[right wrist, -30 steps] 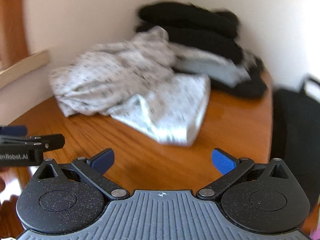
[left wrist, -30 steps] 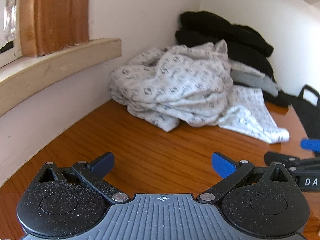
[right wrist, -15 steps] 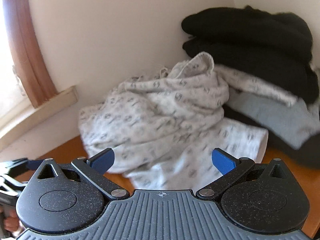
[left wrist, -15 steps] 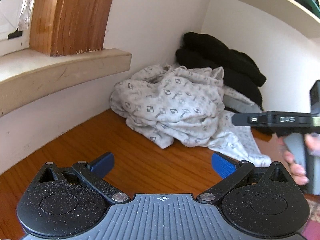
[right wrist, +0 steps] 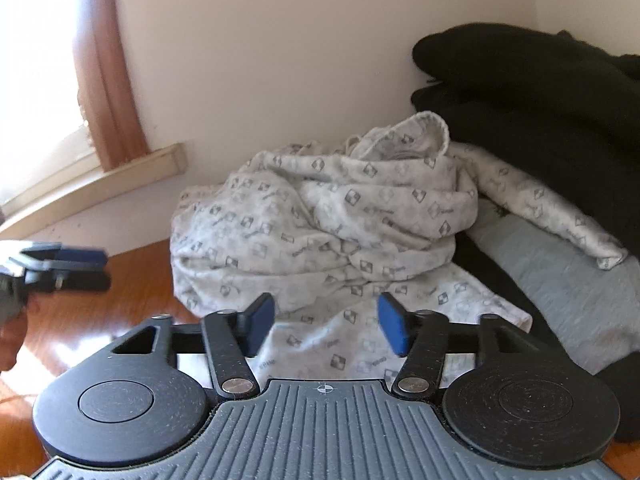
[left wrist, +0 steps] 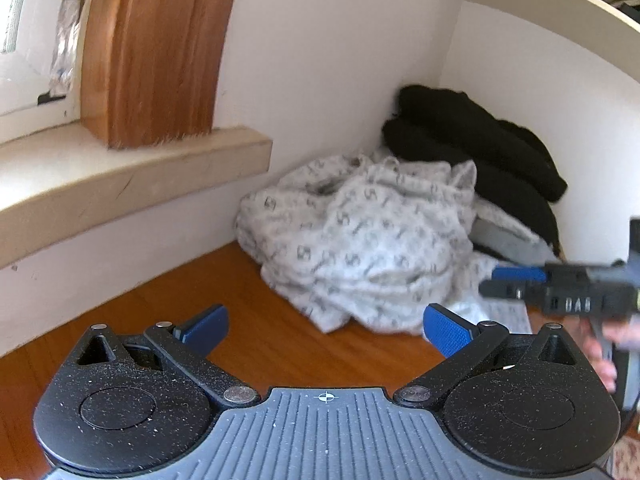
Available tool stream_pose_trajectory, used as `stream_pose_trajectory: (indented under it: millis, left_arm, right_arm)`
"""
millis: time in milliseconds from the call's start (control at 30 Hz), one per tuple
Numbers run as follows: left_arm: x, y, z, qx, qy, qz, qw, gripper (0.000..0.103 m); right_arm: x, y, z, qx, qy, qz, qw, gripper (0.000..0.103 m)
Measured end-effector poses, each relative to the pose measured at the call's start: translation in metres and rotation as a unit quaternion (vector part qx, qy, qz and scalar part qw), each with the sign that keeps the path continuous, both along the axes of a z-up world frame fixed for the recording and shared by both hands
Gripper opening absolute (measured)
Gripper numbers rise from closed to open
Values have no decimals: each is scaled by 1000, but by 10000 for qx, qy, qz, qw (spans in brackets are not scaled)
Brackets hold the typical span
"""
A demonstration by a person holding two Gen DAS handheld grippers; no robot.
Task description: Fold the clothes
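A crumpled white garment with a grey diamond print (left wrist: 360, 248) lies heaped on the wooden table (left wrist: 260, 320), against the corner wall. My left gripper (left wrist: 326, 330) hovers open over bare wood short of the heap, nothing between its fingers. My right gripper (right wrist: 327, 324) points at the garment's (right wrist: 320, 220) flat lower flap. Its jaws are closing, with the flap showing in the gap and the pads (right wrist: 394, 328) still apart from the cloth. In the left wrist view the right gripper (left wrist: 516, 280) reaches in from the right at the flap's edge, held by a hand (left wrist: 600, 352).
A stack of black clothes (right wrist: 540, 92) sits in the corner on a grey folded piece (right wrist: 560, 280). A pale window sill (left wrist: 120, 184) and wooden frame (left wrist: 152, 52) stand out on the left. A shelf (left wrist: 560, 8) hangs above. The left gripper (right wrist: 92, 268) shows at the right view's left edge.
The right gripper swung in from the open table to the garment's lower flap and its jaws narrowed. The left gripper rose slightly and rolled, staying open.
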State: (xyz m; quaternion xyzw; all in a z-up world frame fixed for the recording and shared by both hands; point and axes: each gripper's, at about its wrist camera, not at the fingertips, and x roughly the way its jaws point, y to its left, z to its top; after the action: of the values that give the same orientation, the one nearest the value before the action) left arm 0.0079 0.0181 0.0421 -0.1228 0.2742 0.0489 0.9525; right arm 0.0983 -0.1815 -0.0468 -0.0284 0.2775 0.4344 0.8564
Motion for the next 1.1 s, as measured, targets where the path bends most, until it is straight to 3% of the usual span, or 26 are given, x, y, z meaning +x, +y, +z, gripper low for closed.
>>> stream_pose_trajectory:
  millis: [100, 267, 333, 400, 567, 633, 700, 900, 1000, 1100]
  left_arm:
    - [18, -8, 8, 51, -112, -10, 9999, 103]
    - [57, -21, 16, 114, -172, 65, 9998, 99]
    - [70, -22, 12, 146, -203, 143, 9996, 91]
    - [81, -23, 7, 138, -188, 210, 9995, 70]
    - [93, -15, -9, -80, 36, 353, 9993, 61]
    - [93, -15, -14, -102, 137, 345, 9993, 44]
    - [89, -16, -17, -76, 227, 305, 9992, 7]
    - [48, -30, -11, 16, 261, -74, 9996, 3]
    - [23, -45, -12, -130, 227, -197, 9995, 2]
    - [1, -71, -9, -169, 151, -458, 9987, 2]
  right_arm:
    - [3, -10, -3, 43, -100, 81, 9999, 54]
    - [15, -26, -12, 313, 217, 113, 9992, 55]
    - [18, -26, -16, 279, 276, 183, 9991, 55]
    - [21, -26, -19, 243, 333, 253, 9988, 55]
    - [20, -25, -19, 93, 252, 457, 9986, 57]
    - [20, -28, -20, 108, 248, 470, 9985, 63]
    - [20, -31, -21, 128, 248, 483, 9984, 64]
    - [36, -45, -24, 593, 679, 281, 9955, 63]
    - [44, -49, -27, 805, 929, 124, 9923, 63]
    - [41, -50, -26, 791, 839, 66, 9933, 63]
